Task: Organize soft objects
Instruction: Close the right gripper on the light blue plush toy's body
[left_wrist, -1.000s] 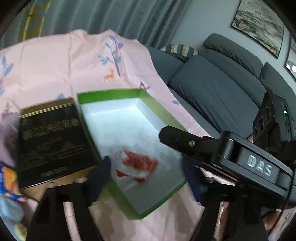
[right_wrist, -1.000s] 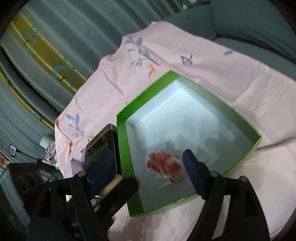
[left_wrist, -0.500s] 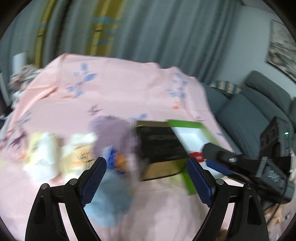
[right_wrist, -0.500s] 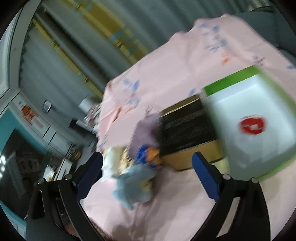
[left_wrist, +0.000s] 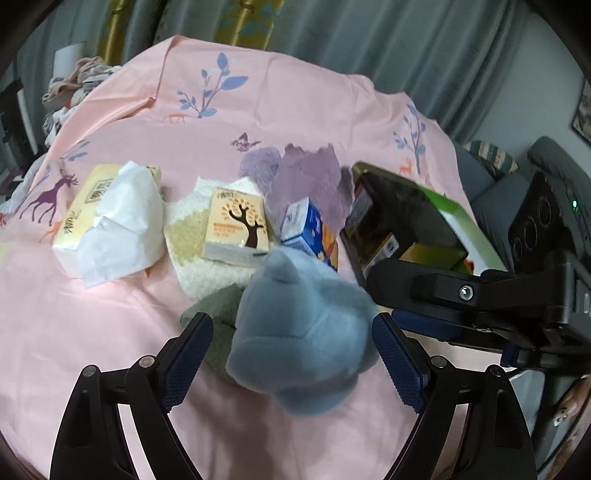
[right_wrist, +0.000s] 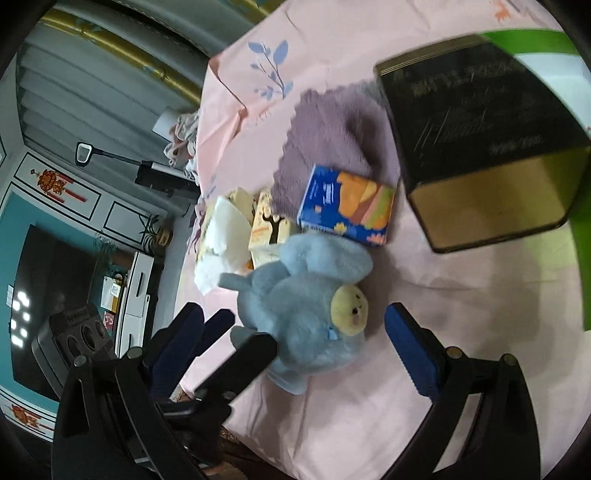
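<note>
A blue plush toy (left_wrist: 303, 332) with a small yellow face (right_wrist: 349, 310) lies on the pink sheet. My left gripper (left_wrist: 293, 360) is open and straddles it, with the pads close to its sides but not pressing. My right gripper (right_wrist: 295, 347) is open wide over the same toy (right_wrist: 306, 295), and the pads stand apart from it. In the left wrist view the right gripper's black body (left_wrist: 480, 302) comes in from the right. A grey-green cloth (left_wrist: 218, 306) lies partly under the toy. A purple cloth (left_wrist: 306, 177) and a white-and-yellow towel (left_wrist: 195, 243) lie behind it.
Near the toy lie a blue carton (right_wrist: 347, 206), a tissue pack with a tree print (left_wrist: 236, 225) and a larger tissue pack (left_wrist: 110, 218). A black-and-gold tin (right_wrist: 476, 125) stands to the right, against the green box (right_wrist: 532, 40). A sofa is at far right.
Both grippers swung left from the green box, where a red-and-white item lies, to the pile of objects. They now hang over the blue plush toy. The right jaws stand wider.
</note>
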